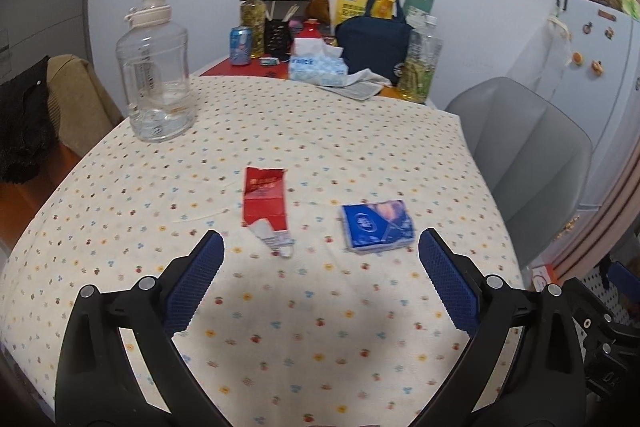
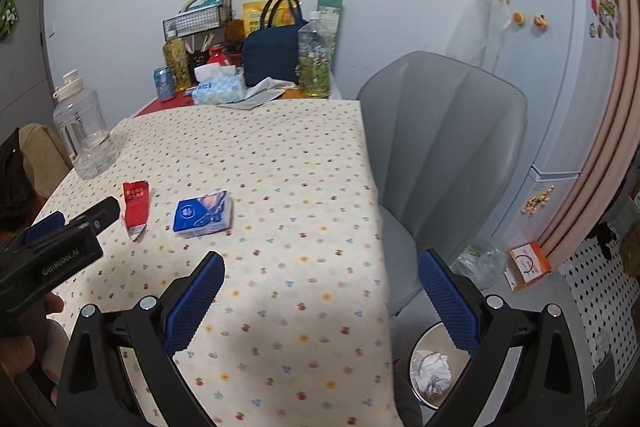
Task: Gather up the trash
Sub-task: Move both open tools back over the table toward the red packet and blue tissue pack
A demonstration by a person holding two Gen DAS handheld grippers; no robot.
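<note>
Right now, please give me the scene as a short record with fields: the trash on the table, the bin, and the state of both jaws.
trash 1: torn red wrapper, flat on the tablecloth
trash 2: blue tissue pack, right of the wrapper, apart from it
bin: waste bin on the floor beside the table, crumpled white paper inside
left gripper: jaws open, empty, nearest the wrapper
right gripper: jaws open, empty
other: clear water jug at the far left

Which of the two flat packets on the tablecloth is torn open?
The red packet, left of the blue tissue pack: its end is ragged with a torn strip trailing, while the blue one looks intact.
</note>
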